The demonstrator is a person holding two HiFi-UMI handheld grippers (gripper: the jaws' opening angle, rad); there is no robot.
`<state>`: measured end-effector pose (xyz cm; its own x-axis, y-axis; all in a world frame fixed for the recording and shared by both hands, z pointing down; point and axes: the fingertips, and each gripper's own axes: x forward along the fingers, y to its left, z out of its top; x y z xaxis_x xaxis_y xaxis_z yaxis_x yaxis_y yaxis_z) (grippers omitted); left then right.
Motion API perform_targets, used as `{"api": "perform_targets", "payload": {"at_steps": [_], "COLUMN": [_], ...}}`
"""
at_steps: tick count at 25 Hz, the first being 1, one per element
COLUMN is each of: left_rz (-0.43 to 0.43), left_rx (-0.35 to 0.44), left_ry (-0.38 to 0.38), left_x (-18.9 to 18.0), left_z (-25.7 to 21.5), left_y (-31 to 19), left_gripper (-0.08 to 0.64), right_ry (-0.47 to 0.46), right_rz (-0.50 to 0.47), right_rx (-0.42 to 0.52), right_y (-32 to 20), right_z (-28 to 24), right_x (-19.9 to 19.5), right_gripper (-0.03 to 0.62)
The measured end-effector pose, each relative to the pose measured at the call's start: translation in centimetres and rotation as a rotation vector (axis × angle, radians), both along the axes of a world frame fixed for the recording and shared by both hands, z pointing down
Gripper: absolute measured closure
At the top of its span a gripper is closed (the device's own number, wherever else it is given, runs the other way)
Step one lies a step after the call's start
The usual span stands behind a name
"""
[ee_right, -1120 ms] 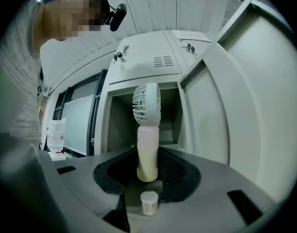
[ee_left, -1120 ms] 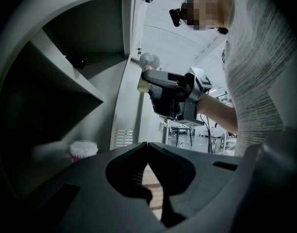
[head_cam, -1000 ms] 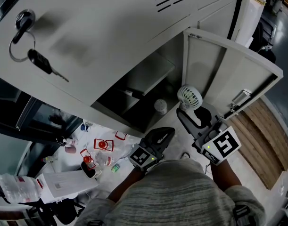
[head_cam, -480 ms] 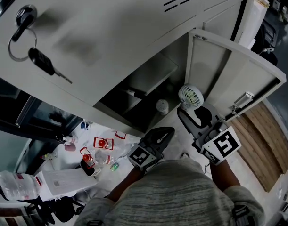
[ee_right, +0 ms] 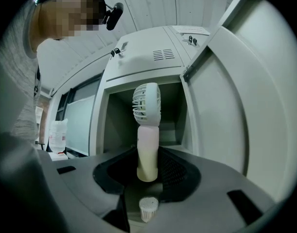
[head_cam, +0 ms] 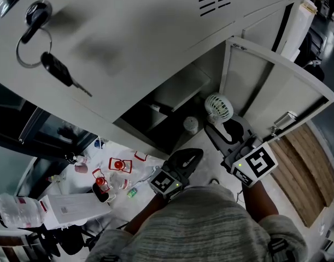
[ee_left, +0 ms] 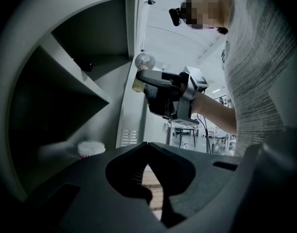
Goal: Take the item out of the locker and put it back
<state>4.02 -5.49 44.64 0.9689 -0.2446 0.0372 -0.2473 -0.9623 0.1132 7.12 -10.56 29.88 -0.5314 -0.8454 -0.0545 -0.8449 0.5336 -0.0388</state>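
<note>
In the head view, the fan's (head_cam: pixel 218 108) handle is swallowed by the right gripper (head_cam: pixel 226 131), and its lower end is hidden. The locker's (head_cam: pixel 156 116) far depth is lost in shadow. The small white item (head_cam: pixel 191 125) inside cannot be identified. The clutter (head_cam: pixel 115 173) at lower left is too small to be told apart.

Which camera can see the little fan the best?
The right gripper view: the little fan stands whole and close, its handle clamped in the right tool. The head view shows it small, from above. The left gripper view shows it far off, partly behind that tool.
</note>
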Motion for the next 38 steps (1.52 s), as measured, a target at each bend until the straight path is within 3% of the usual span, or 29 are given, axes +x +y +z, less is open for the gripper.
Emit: {"api": "perform_targets", "payload": {"at_steps": [24,38], "left_rz": [-0.027,-0.029], "left_rx": [0.001,-0.022], "left_ry": [0.005,-0.001], "left_x": [-0.6,-0.7], "left_z": [0.5,1.0], "left_y": [-0.1,-0.8], "left_gripper": [0.552,0.552], "right_ry": [0.063,0.069], "right_rz": [-0.053,-0.01], "right_rx": [0.018,0.019], "right_y": [-6.2,-10.0], "right_z": [0.3,0.2], "right_x": [-3.5,-3.5], "right_gripper": [0.451,0.451]}}
